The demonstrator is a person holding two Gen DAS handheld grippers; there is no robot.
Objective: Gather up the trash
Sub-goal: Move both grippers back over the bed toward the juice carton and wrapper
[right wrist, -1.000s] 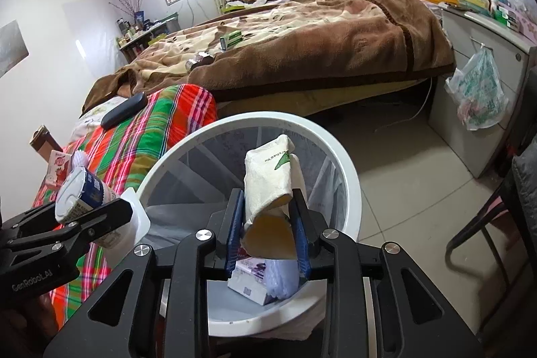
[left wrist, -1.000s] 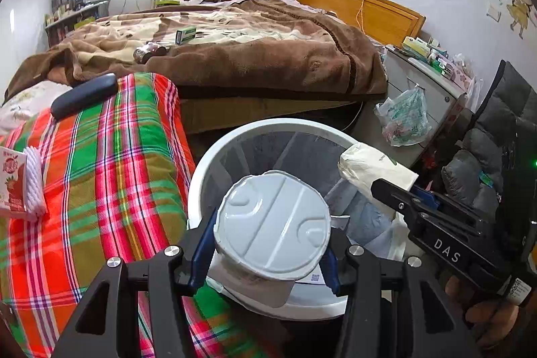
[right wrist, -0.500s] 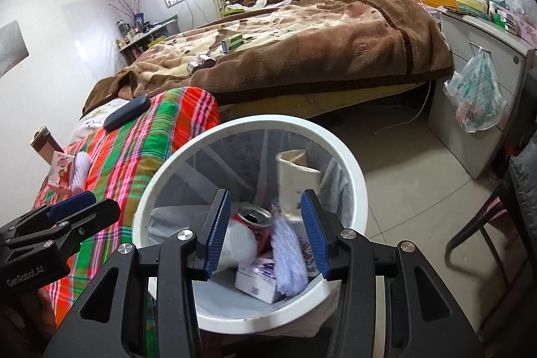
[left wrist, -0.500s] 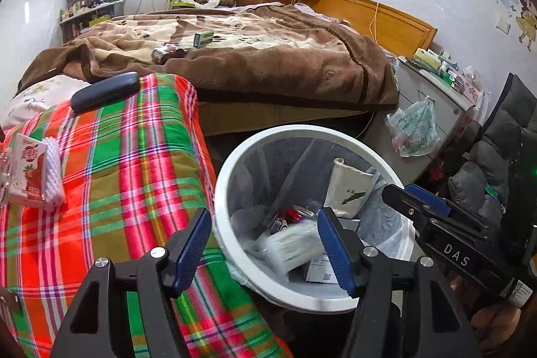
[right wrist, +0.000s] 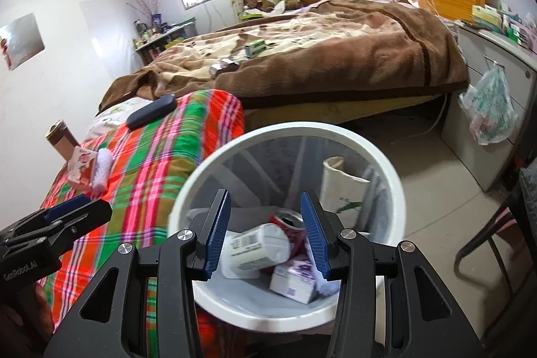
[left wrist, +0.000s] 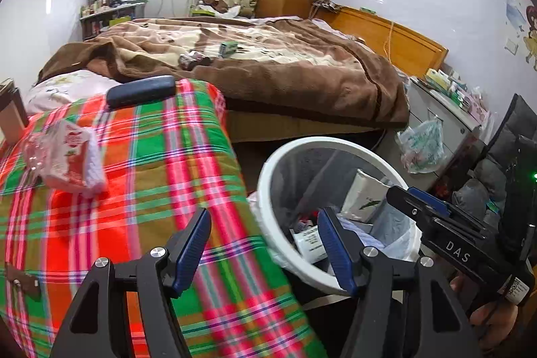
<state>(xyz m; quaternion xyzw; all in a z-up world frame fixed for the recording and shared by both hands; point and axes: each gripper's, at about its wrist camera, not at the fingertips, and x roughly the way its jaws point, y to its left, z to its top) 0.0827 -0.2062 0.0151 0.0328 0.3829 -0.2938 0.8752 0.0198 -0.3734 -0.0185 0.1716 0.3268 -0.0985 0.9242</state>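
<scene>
- While hanging over the white bin (right wrist: 335, 131), shows the right gripper (right wrist: 264, 195) with jaws parted after just opening; grips nothing, with only the bin's contents seen below the gap.
- Over the near right corner of the plaid bedcover (left wrist: 151, 173), finds the left gripper (left wrist: 263, 213) likewise with jaws spread wide after just opening; holds nothing, its right jaw reaching across the bin's rim.
- Inside the bin, against the grey liner, reveals collected trash: a white labelled tub (right wrist: 258, 244) lying on its side, a red can (right wrist: 288, 220) just behind it, a purple-and-white carton (right wrist: 295, 282) at the near wall, and a white paper bag (right wrist: 342, 190) with a green leaf mark standing upright by the far right wall.
- Places the bin on the floor, right against the bedcover's right edge.
- Toward the left edge of the bedcover, leaves a red-and-white packet (left wrist: 70, 156) lying flat, well apart from both grippers.
- At the far edge of the bedcover, sets a dark oblong case (left wrist: 141, 91).
- On the brown blanket (left wrist: 285, 72) beyond, keeps a small green box (left wrist: 229, 48) and a dark crumpled item (left wrist: 194, 60), too small to identify.
</scene>
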